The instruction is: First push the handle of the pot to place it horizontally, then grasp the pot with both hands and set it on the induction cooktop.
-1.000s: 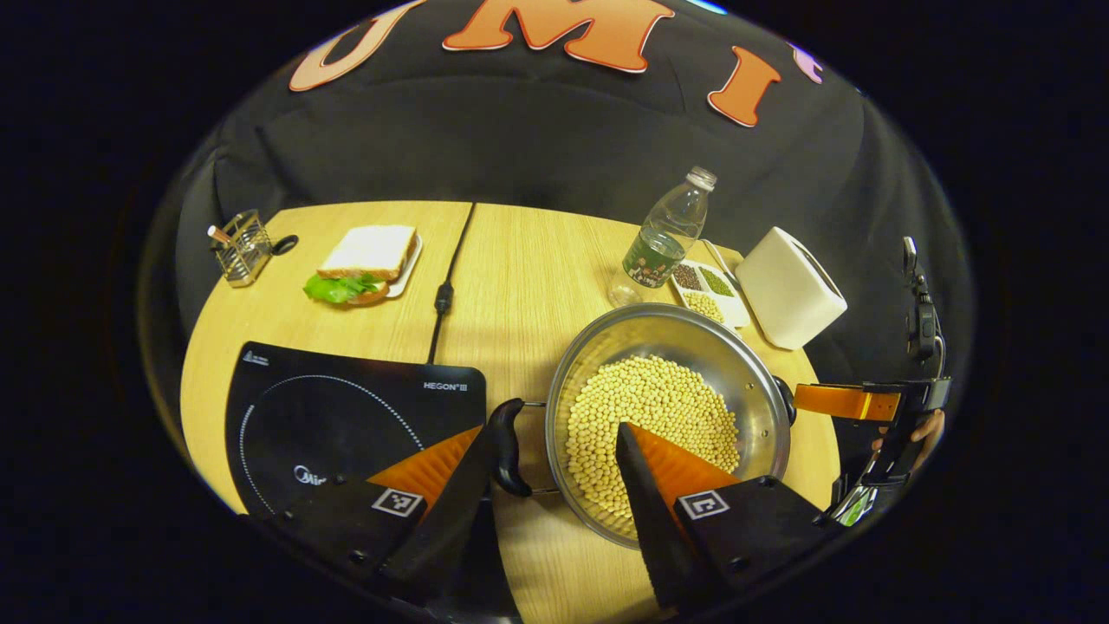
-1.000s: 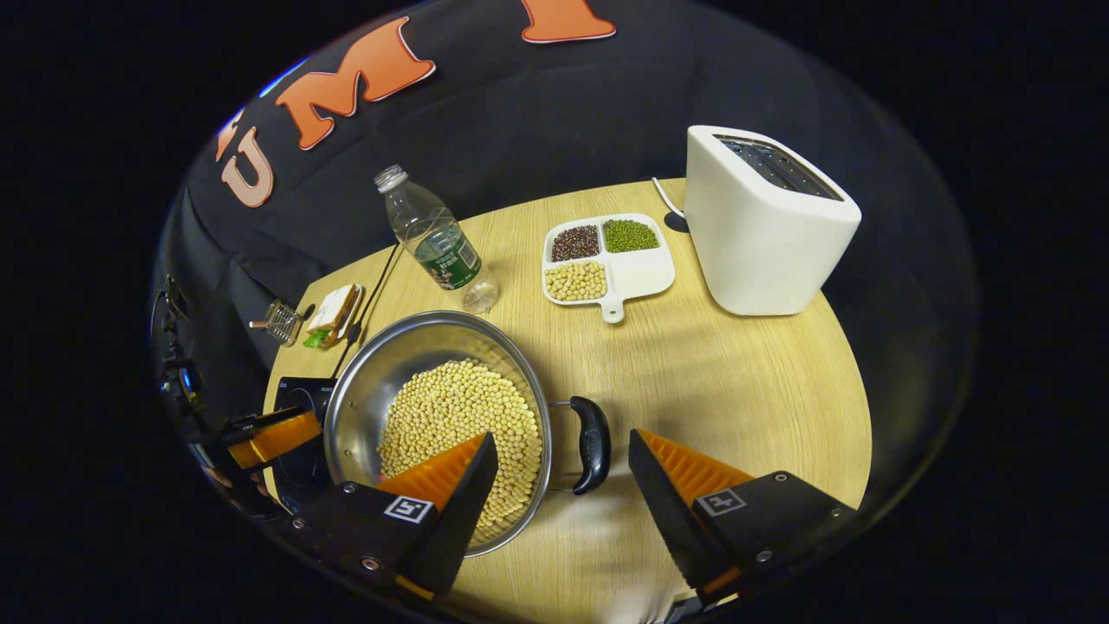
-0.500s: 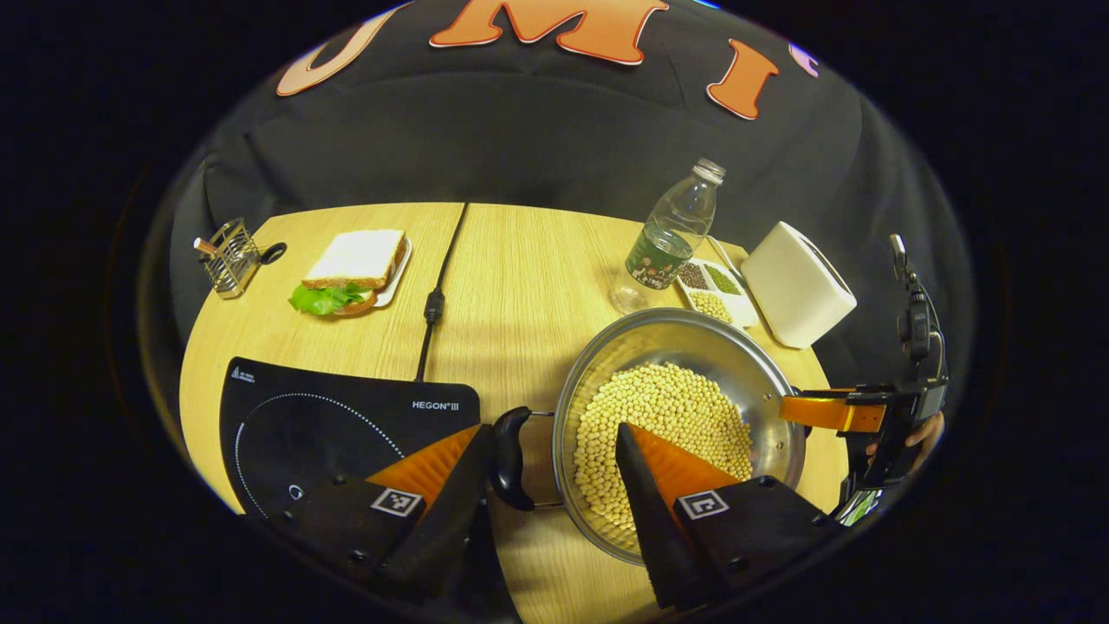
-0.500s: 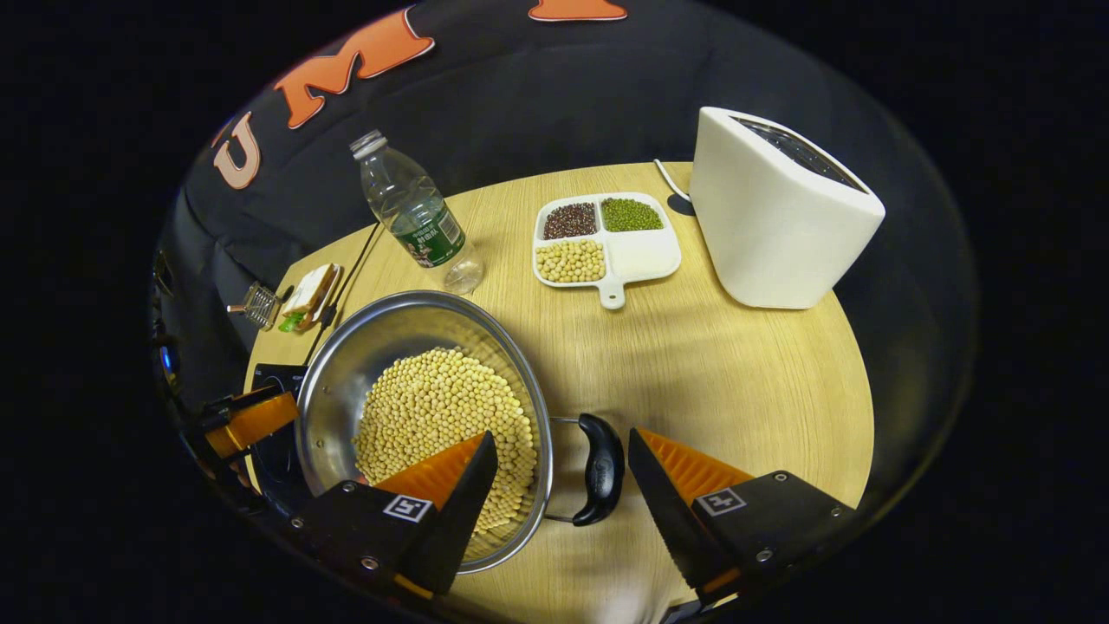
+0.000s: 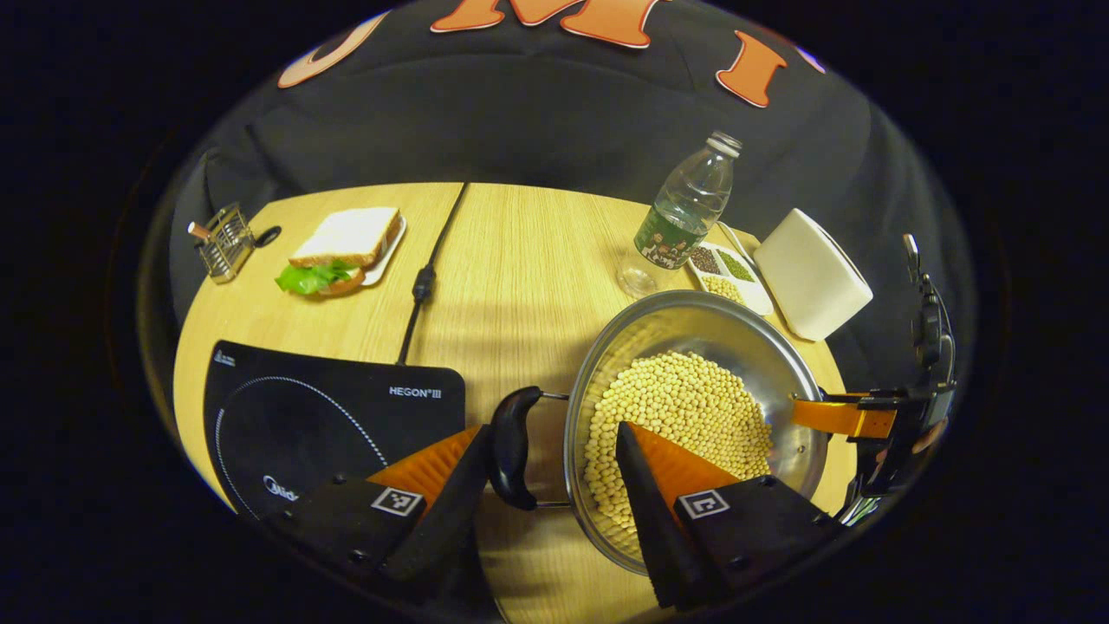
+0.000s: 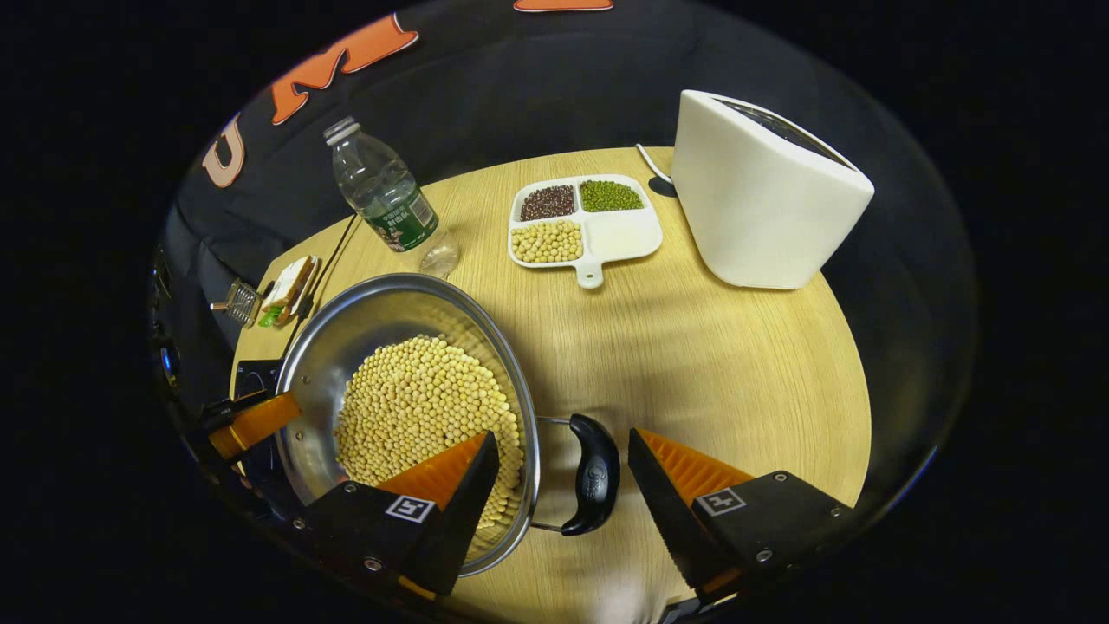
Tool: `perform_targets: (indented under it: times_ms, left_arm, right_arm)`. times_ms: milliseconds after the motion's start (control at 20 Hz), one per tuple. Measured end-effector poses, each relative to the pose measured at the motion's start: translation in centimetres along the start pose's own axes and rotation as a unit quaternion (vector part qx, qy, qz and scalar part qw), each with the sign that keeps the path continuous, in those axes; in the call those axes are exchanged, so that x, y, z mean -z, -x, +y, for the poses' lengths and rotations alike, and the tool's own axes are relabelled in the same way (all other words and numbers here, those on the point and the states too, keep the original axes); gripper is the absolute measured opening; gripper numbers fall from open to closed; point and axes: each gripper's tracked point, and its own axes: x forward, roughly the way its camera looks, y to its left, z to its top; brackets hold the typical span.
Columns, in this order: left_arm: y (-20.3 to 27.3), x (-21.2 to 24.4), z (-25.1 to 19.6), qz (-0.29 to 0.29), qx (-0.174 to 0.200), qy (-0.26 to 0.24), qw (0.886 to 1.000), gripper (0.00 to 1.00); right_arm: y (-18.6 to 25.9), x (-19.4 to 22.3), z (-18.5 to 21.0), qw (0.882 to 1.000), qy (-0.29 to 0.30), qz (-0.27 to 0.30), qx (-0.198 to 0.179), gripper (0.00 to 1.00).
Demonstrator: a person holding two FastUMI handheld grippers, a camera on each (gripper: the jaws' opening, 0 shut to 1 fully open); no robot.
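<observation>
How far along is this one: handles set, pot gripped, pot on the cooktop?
Done: both pot handles lie level. In hand: the left gripper and right gripper each straddle a handle, fingers open, not clamped. Left: grip, lift, set it on the induction cooktop, now bare.

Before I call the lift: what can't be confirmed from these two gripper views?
- Whether the left gripper touches the pot's handle: left gripper view, a finger overlaps it.
- Pot's underside: hidden by its wall and beans.
- Induction cooktop's near edge: left gripper view, behind the left gripper.
- Right gripper's clearance from its handle: unclear.
</observation>
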Motion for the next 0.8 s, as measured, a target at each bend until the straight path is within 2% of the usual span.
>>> perform_targets:
  times_ms: [150,250,400,500,650,750,800]
  left_arm:
    - [-0.8,0.1,0.2,0.006,-0.007,-0.011,1.000,0.94]
    - [-1.2,0.0,0.3,0.002,-0.016,-0.024,1.000,0.91]
    - [-1.6,0.0,0.3,-0.003,-0.030,-0.036,0.999,0.84]
    - [-1.7,0.1,0.6,-0.001,-0.045,-0.048,0.998,0.86]
    - [-2.0,0.4,0.1,-0.003,-0.047,-0.044,0.998,0.74]
    - [-2.5,0.6,0.0,-0.012,-0.055,-0.035,0.998,0.74]
    - [-2.2,0.4,-0.4,-0.016,-0.058,-0.037,0.998,0.68]
  right_arm:
    - [-0.4,0.5,-0.4,1.000,-0.002,0.007,0.007,0.89]
    - [-0.7,0.9,-0.3,1.000,0.000,0.008,0.012,0.84]
    - [-0.9,1.5,-0.8,1.000,0.004,0.010,0.026,0.74]
    - [-0.8,1.5,-0.9,1.000,-0.001,0.006,0.029,0.66]
    - [-1.0,1.7,-1.0,0.999,-0.009,0.007,0.031,0.64]
    - [-1.0,1.9,-1.4,0.999,-0.015,0.008,0.032,0.63]
    - [-0.7,2.2,-1.5,0.999,-0.022,0.011,0.032,0.62]
